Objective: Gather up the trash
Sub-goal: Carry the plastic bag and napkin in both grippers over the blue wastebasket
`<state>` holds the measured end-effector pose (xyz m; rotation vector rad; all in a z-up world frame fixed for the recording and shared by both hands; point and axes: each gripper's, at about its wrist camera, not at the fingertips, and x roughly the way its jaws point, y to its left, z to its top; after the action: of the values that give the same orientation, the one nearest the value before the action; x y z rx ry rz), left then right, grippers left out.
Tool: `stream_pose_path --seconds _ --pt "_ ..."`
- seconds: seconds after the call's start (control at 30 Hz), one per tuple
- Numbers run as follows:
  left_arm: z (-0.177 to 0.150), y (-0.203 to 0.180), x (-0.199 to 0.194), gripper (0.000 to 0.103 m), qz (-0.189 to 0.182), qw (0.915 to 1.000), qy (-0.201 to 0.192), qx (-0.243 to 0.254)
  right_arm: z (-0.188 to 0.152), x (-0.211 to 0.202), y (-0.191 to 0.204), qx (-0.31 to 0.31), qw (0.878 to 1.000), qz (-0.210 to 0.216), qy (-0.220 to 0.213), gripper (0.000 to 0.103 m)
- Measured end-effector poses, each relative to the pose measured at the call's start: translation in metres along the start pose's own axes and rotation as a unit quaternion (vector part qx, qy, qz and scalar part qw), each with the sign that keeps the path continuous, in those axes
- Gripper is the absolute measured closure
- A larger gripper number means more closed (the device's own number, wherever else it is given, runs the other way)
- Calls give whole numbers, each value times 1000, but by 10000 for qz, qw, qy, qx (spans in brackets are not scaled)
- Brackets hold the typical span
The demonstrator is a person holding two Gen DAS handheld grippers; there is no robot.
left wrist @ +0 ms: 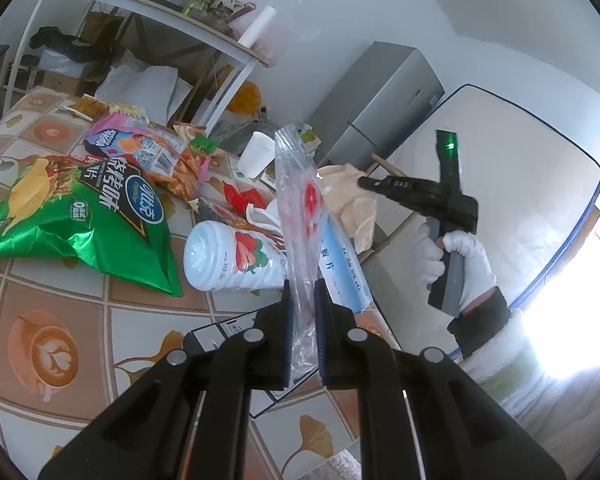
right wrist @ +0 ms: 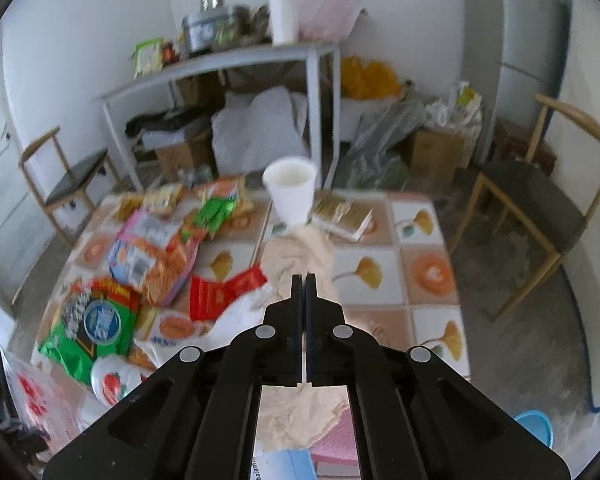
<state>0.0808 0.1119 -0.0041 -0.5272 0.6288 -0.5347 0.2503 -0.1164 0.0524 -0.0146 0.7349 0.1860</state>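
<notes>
A: L gripper (left wrist: 301,284)?

B: Clamped on a clear plastic bag (left wrist: 300,208) w/ red print. The bag stands up out of the narrow gap between the pads, above the table (left wrist: 56,312).

A: And the R gripper (right wrist: 304,276)?

B: Jaws pressed together, no gap showing. Nothing visibly pinched at the tips. A crumpled beige paper (right wrist: 300,252) lies right under and beyond the fingers; can't tell if the tips touch it. In the left wrist view that gripper (left wrist: 364,183) is off to the right of the bag, held by a white-gloved hand (left wrist: 456,268) w/ a dark sleeve.

A: Where's the trash rel. to the bag?

B: Left wrist view: a white bottle (left wrist: 232,256) w/ strawberry print lies on its side just left of the bag, at its base. Further left, a big green chip bag (left wrist: 80,216). Behind that, a pink-and-orange snack wrapper (left wrist: 148,152). A white paper cup (left wrist: 258,154) stands upright just left of the bag's top edge. The beige paper (left wrist: 348,196) sits just right of the bag. A blue-and-white box (left wrist: 346,276) pokes out behind the bag's lower part.

A: Anything else on the table?

B: Right wrist view: a red wrapper (right wrist: 220,288) left of the beige paper, and a gold packet (right wrist: 344,212) beside the cup (right wrist: 290,188). Tablecloth has a coffee-cup and ginkgo-leaf pattern.

A: Bkgd?

B: White shelf table (right wrist: 220,64) w/ clutter, a wooden chair (right wrist: 548,200) right of the table.
</notes>
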Motion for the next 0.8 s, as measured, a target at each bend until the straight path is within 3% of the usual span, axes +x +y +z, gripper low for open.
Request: stream_pose_path --seconds 0.23,0.43,0.8 --pt "3 -4 -8 94 4 9999 -130 26 19 -53 -23 360 9963 -171 -758 103" --pt "8 -16 -7 94 -48 9997 -181 131 17 -95 -39 514 9912 -326 -1174 103" --pt "12 -73 30 94 -329 9971 98 672 -34 -164 -93 935 9809 -758 -1529 103"
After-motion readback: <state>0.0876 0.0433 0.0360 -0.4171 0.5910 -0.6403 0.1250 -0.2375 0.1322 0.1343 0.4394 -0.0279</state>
